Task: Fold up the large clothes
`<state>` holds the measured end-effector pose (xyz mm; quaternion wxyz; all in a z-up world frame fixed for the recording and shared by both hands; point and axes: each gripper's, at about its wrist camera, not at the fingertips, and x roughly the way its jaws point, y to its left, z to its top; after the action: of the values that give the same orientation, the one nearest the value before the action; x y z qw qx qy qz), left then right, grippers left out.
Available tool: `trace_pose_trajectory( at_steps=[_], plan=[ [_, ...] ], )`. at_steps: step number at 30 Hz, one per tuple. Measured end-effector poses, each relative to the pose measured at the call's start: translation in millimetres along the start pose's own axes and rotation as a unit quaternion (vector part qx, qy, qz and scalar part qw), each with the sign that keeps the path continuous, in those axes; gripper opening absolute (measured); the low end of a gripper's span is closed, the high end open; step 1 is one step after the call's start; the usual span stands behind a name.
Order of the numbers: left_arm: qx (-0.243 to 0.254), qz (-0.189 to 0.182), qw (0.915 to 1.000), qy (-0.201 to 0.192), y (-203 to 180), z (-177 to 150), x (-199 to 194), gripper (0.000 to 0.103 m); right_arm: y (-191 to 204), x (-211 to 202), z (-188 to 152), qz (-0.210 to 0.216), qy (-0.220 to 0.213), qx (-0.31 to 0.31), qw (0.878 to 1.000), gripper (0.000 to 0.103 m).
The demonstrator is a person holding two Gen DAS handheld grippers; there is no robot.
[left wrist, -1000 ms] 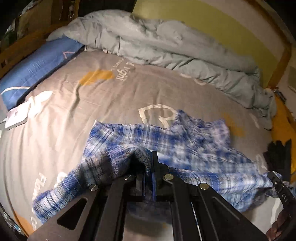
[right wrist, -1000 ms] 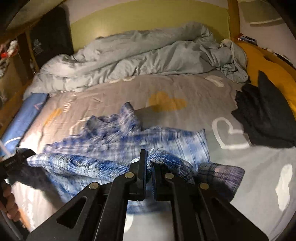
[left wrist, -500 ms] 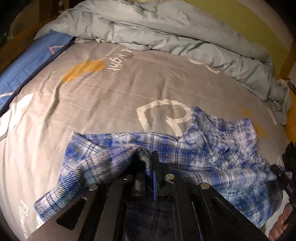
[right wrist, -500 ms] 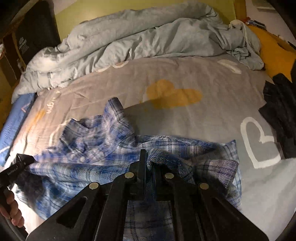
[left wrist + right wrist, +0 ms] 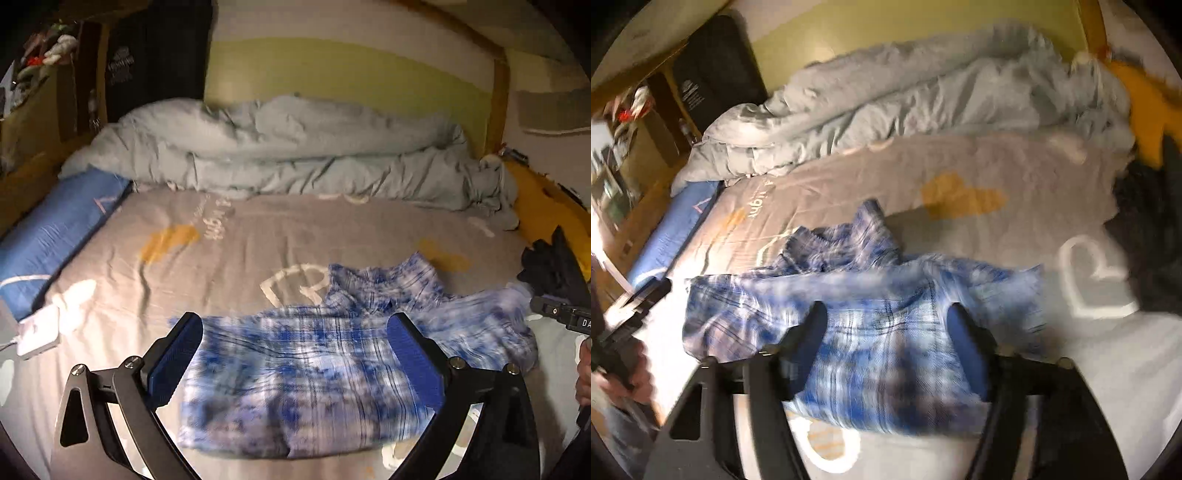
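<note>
Blue-and-white plaid flannel shirt lay bunched on the grey printed bed sheet, near the front edge of the bed, roughly doubled over with collar and one sleeve rumpled toward the far side. Seen through the right wrist view as the same plaid shirt, blurred, its folded edge nearest the camera.

Left gripper spread wide, jaws opening, blue pads either side of the cloth but not pressing it; shirt lay below and between them, released. Right gripper likewise parted and opening, pads clear of the fabric, nothing pinched.

Crumpled pale grey-blue duvet heaped along the far side of the bed against a yellow-green wall. Long blue pillow at the left edge, small white box-shaped device with a cord beside it. Dark black garment piled at the right side of the bed, well apart from the shirt.

Judged as partway through: one fold apparently laid down and let go, shape uneven, collar and sleeve sticking out. Left to do, by the look of it: tucking in the loose sleeve, smoothing, at least one more fold into a compact rectangle. Black garment possibly waiting its turn.
</note>
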<state>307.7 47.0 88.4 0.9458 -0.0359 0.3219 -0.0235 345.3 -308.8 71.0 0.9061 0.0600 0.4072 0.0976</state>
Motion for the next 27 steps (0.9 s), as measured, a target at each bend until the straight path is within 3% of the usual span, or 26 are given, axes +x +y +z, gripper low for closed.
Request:
trace_pose_trajectory(
  at_steps=[4, 8, 12, 16, 20, 22, 23, 24, 25, 27],
  plan=[
    [-0.004, 0.029, 0.999, -0.033, 16, -12, -28, 0.102, -9, -40, -6, -0.045, -0.057, -0.027, 0.997, 0.078],
    [-0.012, 0.054, 0.9978, -0.036, 41, -30, -26, 0.102, -40, -51, -11, -0.07, -0.062, 0.003, 0.996, 0.079],
    [-0.044, 0.056, 0.9975, 0.002, 64, -43, 2, 0.102, -77, -25, -16, -0.063, -0.031, 0.053, 0.996, 0.079],
    [-0.05, 0.06, 0.9968, 0.017, 80, -45, 35, 0.101, -90, 12, -13, -0.061, -0.011, 0.05, 0.997, 0.079],
    [-0.073, 0.048, 0.9948, 0.053, 99, -53, 77, 0.083, -84, 43, -11, -0.061, -0.009, 0.007, 0.998, 0.079],
    [-0.089, 0.029, 0.9927, 0.075, 106, -63, 98, 0.057, -81, 59, -13, -0.052, 0.0, -0.005, 0.999, 0.07],
    [-0.095, 0.017, 0.992, 0.081, 106, -66, 105, 0.048, -81, 65, -15, -0.05, 0.003, -0.004, 0.999, 0.052],
    [-0.097, -0.001, 0.9915, 0.086, 106, -70, 110, 0.031, -81, 70, -17, -0.047, 0.01, -0.001, 0.999, 0.025],
    [-0.088, -0.012, 0.9924, 0.084, 103, -72, 112, 0.019, -82, 76, -18, -0.046, 0.019, 0.002, 0.999, 0.011],
    [-0.05, -0.01, 0.9969, 0.059, 91, -71, 104, 0.011, -81, 72, -21, -0.05, -0.001, 0.006, 0.999, 0.005]
  ],
)
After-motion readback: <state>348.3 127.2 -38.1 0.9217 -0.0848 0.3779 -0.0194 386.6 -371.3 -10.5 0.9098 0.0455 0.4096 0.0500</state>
